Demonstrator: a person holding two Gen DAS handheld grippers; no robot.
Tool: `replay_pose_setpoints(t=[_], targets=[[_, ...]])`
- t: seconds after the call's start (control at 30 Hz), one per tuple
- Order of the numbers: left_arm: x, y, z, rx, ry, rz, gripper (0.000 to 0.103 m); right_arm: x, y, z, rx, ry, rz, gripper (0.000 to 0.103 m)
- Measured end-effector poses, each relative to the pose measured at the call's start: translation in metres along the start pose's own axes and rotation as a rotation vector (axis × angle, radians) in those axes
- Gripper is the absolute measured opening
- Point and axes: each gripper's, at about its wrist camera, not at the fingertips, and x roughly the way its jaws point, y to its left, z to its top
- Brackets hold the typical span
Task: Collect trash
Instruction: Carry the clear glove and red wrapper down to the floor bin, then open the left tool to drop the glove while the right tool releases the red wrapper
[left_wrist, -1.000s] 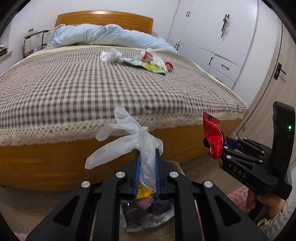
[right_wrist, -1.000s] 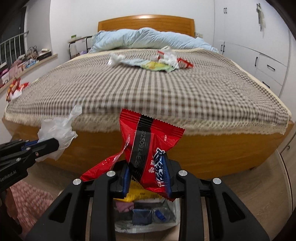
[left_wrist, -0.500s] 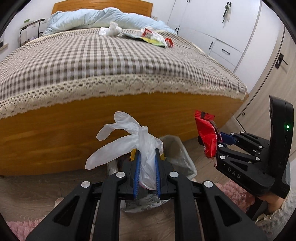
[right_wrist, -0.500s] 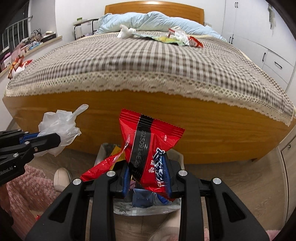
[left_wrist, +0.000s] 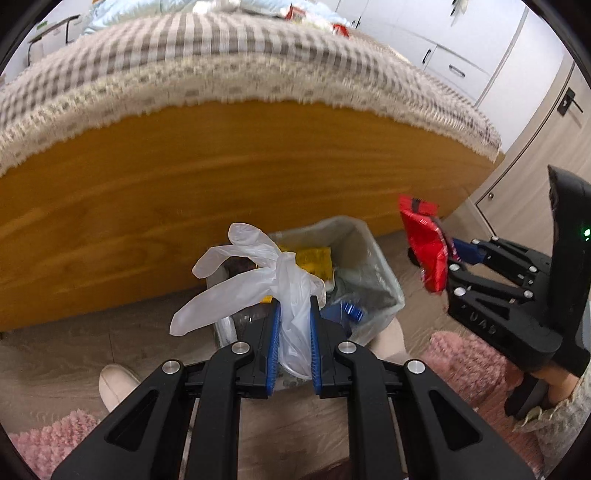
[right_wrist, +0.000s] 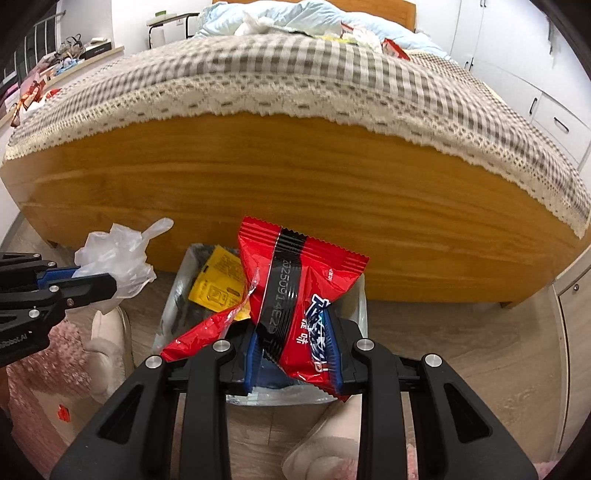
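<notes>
Wooden bed frame (left_wrist: 229, 173) fills view beyond both your grippers. Bin (left_wrist: 373, 266) on floor sits directly below and ahead of both, mouth up, partly full. Left gripper (left_wrist: 293, 332) clamped on white plastic glove (left_wrist: 258, 273), tilted steeply down over bin's near-left rim. Right gripper (right_wrist: 293, 349) pinching red snack wrapper (right_wrist: 295, 295), wrapper upright, above bin centre; right looks nearer. Judgement: release there, both drop in.

Both wrist views angled down, close, sharing bin (left_wrist: 373, 258) and bed (right_wrist: 295, 177).
</notes>
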Motion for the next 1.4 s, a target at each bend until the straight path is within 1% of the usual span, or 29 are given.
replay_pose_setpoints(t=[0.2,0.37,0.5,0.57,0.63,0.9,1.03,1.13,1.2,1.27,1.3,1.37,1.4], targets=[[0.031,0.003,-0.005,-0.002,0.081,0.031,0.011,0.017,0.0,-0.013,-0.019,0.054,-0.009,0.029],[0.05,0.004,-0.01,-0.008,0.135,0.028,0.011,0.029,-0.004,-0.025,-0.022,0.095,-0.014,0.029],[0.059,0.006,-0.016,-0.017,0.168,0.024,0.011,0.034,-0.015,-0.031,0.017,0.12,-0.01,0.029],[0.063,0.005,-0.018,-0.023,0.181,0.015,0.011,0.036,-0.021,-0.031,0.043,0.126,-0.01,0.029],[0.067,0.007,-0.021,-0.027,0.2,0.006,0.011,0.039,-0.021,-0.021,0.059,0.132,-0.013,0.029],[0.089,0.009,-0.024,-0.045,0.274,-0.013,0.011,0.059,-0.038,-0.021,0.149,0.194,0.02,0.029],[0.103,0.006,-0.024,-0.067,0.313,-0.053,0.011,0.063,-0.042,-0.02,0.166,0.207,0.03,0.029],[0.115,-0.002,-0.026,-0.054,0.347,-0.08,0.013,0.066,-0.043,-0.02,0.167,0.212,0.036,0.029],[0.118,-0.005,-0.027,-0.04,0.358,-0.081,0.02,0.068,-0.044,-0.02,0.169,0.216,0.039,0.029],[0.121,-0.005,-0.026,-0.045,0.364,-0.067,0.048,0.069,-0.045,-0.019,0.172,0.221,0.039,0.029],[0.122,-0.004,-0.026,-0.055,0.365,-0.06,0.053,0.07,-0.046,-0.019,0.173,0.224,0.039,0.029],[0.123,-0.002,-0.025,-0.073,0.368,-0.066,0.056,0.072,-0.046,-0.019,0.177,0.231,0.042,0.029],[0.123,0.0,-0.024,-0.088,0.373,-0.063,0.06,0.072,-0.046,-0.018,0.176,0.233,0.043,0.029]])
